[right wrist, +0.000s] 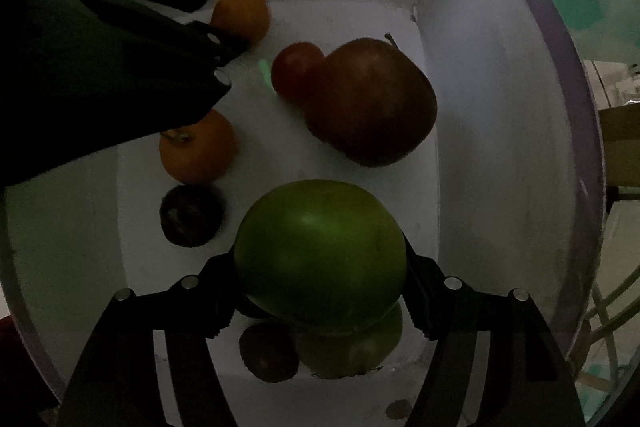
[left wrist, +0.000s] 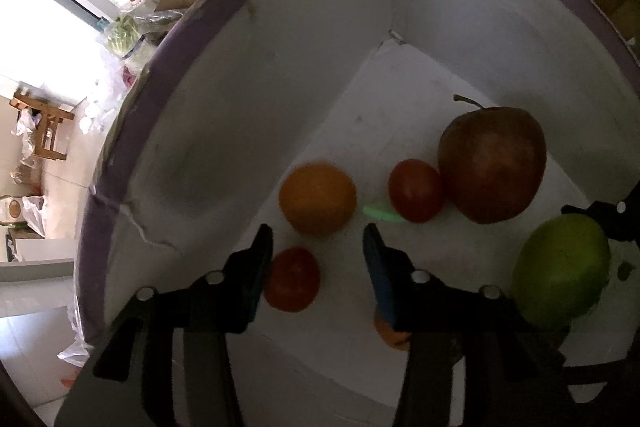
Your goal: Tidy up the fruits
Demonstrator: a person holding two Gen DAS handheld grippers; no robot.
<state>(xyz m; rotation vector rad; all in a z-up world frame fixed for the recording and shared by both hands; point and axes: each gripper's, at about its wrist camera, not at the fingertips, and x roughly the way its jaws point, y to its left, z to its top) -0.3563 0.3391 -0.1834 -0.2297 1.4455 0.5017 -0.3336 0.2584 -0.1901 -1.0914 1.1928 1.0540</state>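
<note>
Green apple (right wrist: 320,255) sits pinched in your right gripper (right wrist: 320,291), low inside the white box (left wrist: 248,99), ready to set down. Your left gripper (left wrist: 318,247) hangs spread over a small tomato (left wrist: 292,279), likely to reposition it.

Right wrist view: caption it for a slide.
Right gripper holds a green apple above the white box of fruit.

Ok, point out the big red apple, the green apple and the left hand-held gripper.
big red apple (left wrist: 492,167): left wrist view, middle of its skin.
green apple (right wrist: 320,255): right wrist view, centre of its top, between the right gripper's fingers.
left hand-held gripper (left wrist: 318,241): left wrist view, midway between its open fingertips.
</note>
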